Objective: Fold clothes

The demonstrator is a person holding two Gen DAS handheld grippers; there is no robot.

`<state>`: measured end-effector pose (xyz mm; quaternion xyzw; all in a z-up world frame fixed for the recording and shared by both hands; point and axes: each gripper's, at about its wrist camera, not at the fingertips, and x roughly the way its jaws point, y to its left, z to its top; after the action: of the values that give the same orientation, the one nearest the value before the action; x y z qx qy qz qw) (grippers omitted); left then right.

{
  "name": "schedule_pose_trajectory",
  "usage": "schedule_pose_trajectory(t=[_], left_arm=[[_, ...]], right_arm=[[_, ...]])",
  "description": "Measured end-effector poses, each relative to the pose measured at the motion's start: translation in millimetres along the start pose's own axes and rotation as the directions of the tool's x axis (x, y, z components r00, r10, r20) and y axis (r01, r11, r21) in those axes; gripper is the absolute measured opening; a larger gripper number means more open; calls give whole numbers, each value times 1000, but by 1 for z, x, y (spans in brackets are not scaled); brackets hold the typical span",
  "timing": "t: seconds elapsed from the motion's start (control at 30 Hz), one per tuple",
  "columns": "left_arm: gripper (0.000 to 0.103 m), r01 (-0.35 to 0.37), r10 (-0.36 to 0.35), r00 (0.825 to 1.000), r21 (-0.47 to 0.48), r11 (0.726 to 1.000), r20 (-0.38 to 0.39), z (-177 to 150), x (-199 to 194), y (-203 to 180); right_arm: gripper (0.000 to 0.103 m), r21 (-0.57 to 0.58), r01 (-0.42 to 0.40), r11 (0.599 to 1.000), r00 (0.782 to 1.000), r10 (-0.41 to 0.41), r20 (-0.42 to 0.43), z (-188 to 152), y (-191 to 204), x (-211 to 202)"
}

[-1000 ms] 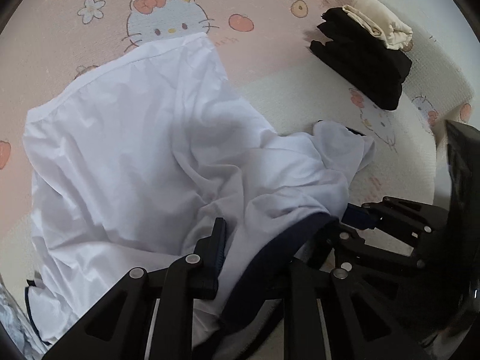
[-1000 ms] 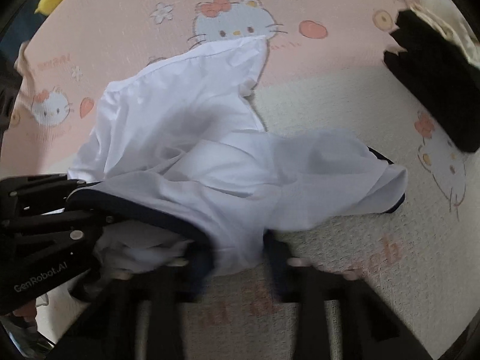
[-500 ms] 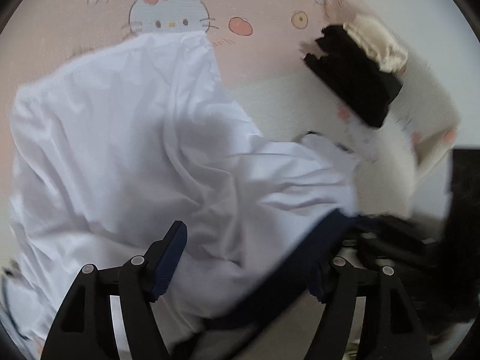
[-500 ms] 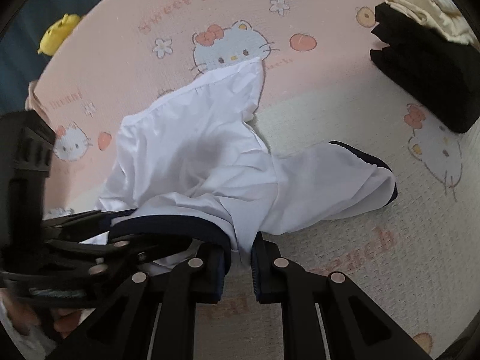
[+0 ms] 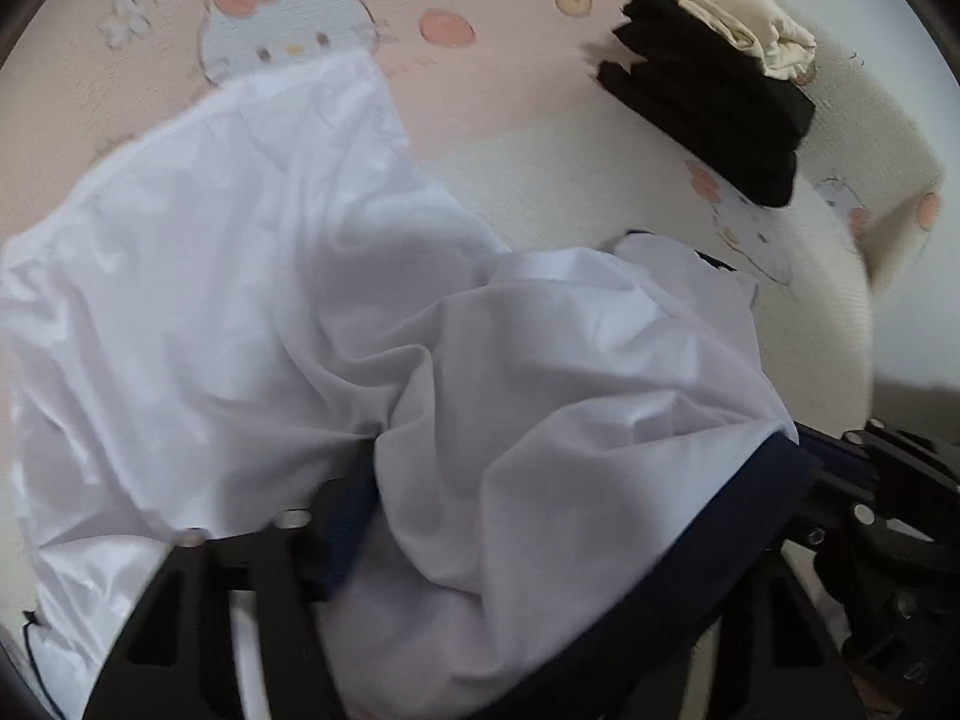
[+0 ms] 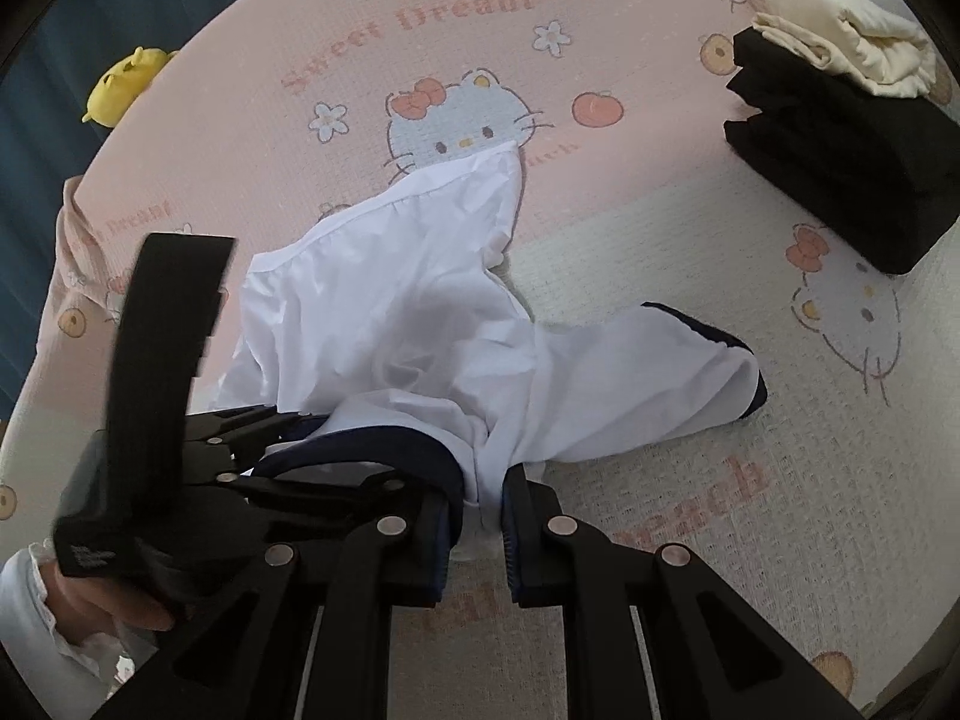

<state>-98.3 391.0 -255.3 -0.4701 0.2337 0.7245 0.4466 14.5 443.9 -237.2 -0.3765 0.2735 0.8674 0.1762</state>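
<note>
The left gripper (image 5: pixel 528 540), which had just let go, was closing its jaws over the white shirt (image 6: pixel 420 324) again; the right gripper (image 6: pixel 477 534) kept the navy hem (image 6: pixel 384 450) pinched, re-gripping before a fold.

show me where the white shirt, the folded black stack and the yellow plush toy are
white shirt (image 6: pixel 390 312), right wrist view, its main body.
black stack (image 6: pixel 840 162), right wrist view, its front side.
yellow plush toy (image 6: pixel 123 84), right wrist view, its middle.

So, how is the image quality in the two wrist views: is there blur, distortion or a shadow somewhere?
Left wrist view: motion blur softens the white garment and the black folded stack; fisheye bending, dark corners. Right wrist view: mostly sharp, the mat print is readable; the same round distortion, and a soft grey shadow lies on the garment's middle. Even daylight, no glare in either.
</note>
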Motion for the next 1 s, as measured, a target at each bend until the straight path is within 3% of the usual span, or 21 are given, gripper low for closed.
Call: schedule_pose_trajectory(t=[0.13, 0.17, 0.27, 0.37, 0.53, 0.77, 0.9, 1.0], left_arm=[[25, -164, 160, 986, 77, 984, 56, -9, -16, -16], [20, -218, 210, 975, 113, 969, 77, -14, -21, -23], [19, -368, 343, 928, 209, 906, 148, -30, -34, -41], [17, -388, 366, 921, 223, 894, 135, -41, -39, -43], [17, -328, 322, 945, 151, 932, 63, -47, -32, -28], [17, -315, 314, 949, 136, 939, 33, -58, -27, -30], [18, -317, 317, 948, 95, 944, 15, -63, -31, -29], [18, -317, 318, 948, 45, 947, -3, -64, -35, -28]], right_arm=[[12, 4, 21, 1000, 1000, -21, -18, -3, -2, 0], [11, -2, 28, 1000, 999, -28, -22, -4, -1, -1], [11, -46, 51, 998, 998, -52, -26, -8, 7, -6], [11, -104, 76, 992, 996, -79, -30, -14, 18, -11], [11, -62, -41, 997, 993, 34, -113, -22, 12, -10], [12, -136, -58, 989, 988, 37, -152, -32, 15, -5], [27, -150, -68, 986, 984, 41, -173, -36, 13, -6], [29, -163, -84, 983, 979, 51, -195, -36, 13, -5]])
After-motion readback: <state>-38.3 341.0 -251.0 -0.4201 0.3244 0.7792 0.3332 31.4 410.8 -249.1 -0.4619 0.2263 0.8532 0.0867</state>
